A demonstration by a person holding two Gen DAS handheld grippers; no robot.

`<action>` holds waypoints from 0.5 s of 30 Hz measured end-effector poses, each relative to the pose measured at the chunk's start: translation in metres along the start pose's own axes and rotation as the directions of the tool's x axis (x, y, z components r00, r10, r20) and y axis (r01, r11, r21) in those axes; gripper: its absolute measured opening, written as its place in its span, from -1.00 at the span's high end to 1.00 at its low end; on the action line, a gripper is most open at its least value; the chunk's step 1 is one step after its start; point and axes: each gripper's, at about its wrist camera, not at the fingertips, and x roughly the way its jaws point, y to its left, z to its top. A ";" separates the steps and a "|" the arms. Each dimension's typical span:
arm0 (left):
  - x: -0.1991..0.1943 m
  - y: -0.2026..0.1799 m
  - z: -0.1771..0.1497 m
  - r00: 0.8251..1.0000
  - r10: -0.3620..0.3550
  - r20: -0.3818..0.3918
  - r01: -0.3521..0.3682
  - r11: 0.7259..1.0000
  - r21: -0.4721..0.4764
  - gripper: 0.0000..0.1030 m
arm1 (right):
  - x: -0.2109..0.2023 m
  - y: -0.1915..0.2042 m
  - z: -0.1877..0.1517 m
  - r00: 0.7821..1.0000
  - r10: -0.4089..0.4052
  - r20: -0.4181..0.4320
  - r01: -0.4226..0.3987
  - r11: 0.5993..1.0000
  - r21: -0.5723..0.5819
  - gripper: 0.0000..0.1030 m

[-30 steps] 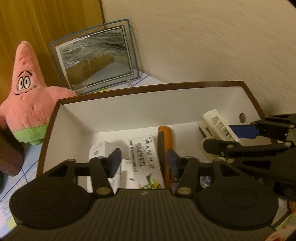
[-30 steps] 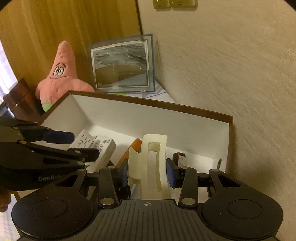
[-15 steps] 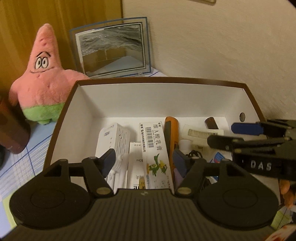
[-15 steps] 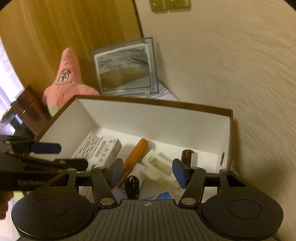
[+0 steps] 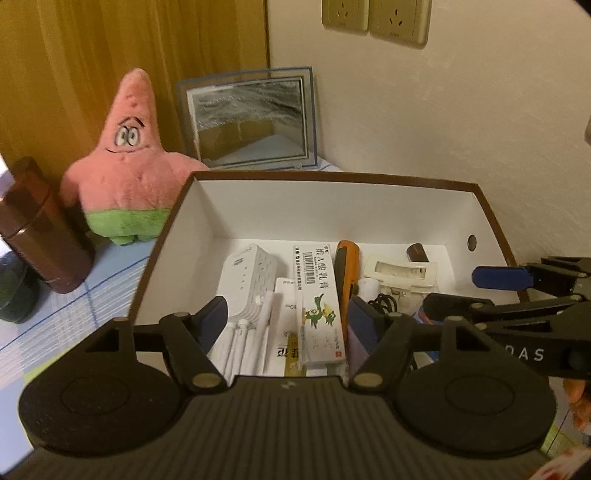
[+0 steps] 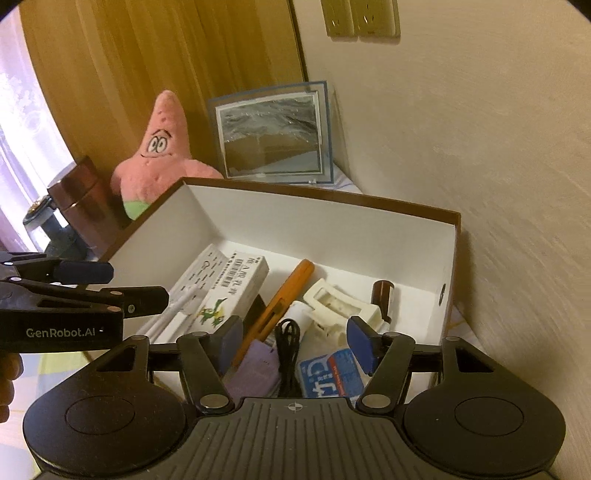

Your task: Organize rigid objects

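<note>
A brown box with white inside [image 5: 258,206] [image 6: 332,229] holds several rigid items: a white router [image 5: 251,280], a medicine carton [image 5: 317,291] [image 6: 229,288], an orange-handled tool [image 5: 347,273] [image 6: 284,295], a cream hair claw clip [image 5: 402,271] [image 6: 336,306], a small brown bottle [image 5: 416,253] [image 6: 384,295], a black cable [image 6: 290,347] and a blue-white pack [image 6: 328,373]. My left gripper [image 5: 286,323] is open and empty above the box's near side. My right gripper [image 6: 295,341] is open and empty above the right part; the clip lies below it.
A pink starfish plush [image 5: 127,162] [image 6: 162,147] and a framed picture [image 5: 255,118] [image 6: 275,134] stand behind the box by the wall. A brown flask [image 5: 40,229] [image 6: 85,206] stands at the left. Wall sockets [image 5: 373,16] are above.
My right gripper opened and let go of the cream clip, which now lies in the box. Both grippers have pulled back and up from the box.
</note>
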 end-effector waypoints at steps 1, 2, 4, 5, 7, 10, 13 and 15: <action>-0.007 -0.001 -0.003 1.000 0.016 0.013 -0.017 1.000 0.007 -0.37 | -0.004 0.002 -0.002 1.000 -0.003 0.004 0.003 1.000 -0.001 -0.16; -0.012 -0.003 -0.006 0.999 0.029 0.024 -0.030 0.999 0.014 -0.40 | -0.008 0.004 -0.004 1.000 -0.004 0.008 0.004 1.000 -0.003 -0.16; -0.026 -0.006 -0.014 0.997 0.048 0.052 -0.050 0.998 0.031 -0.43 | -0.018 0.008 -0.009 1.000 -0.011 0.018 0.011 1.000 -0.009 -0.16; -0.033 -0.006 -0.018 0.997 0.043 0.062 -0.045 0.998 0.031 -0.43 | -0.024 0.011 -0.013 0.999 -0.017 0.028 0.017 1.000 -0.010 -0.16; -0.046 -0.004 -0.026 0.998 0.018 0.068 -0.018 1.000 0.011 -0.43 | -0.034 0.016 -0.020 0.999 -0.033 0.042 0.033 0.999 -0.014 -0.16; -0.066 -0.001 -0.041 0.998 -0.013 0.068 0.015 1.000 -0.027 -0.43 | -0.050 0.023 -0.033 0.998 -0.036 0.051 0.037 0.999 -0.005 -0.16; -0.086 0.001 -0.057 0.997 -0.002 0.078 0.006 0.999 -0.052 -0.43 | -0.066 0.031 -0.044 0.997 -0.035 0.062 0.034 0.999 0.011 -0.16; -0.100 0.003 -0.068 0.997 0.009 0.080 -0.003 0.998 -0.068 -0.43 | -0.078 0.039 -0.053 0.997 -0.030 0.075 0.031 1.000 -0.004 -0.16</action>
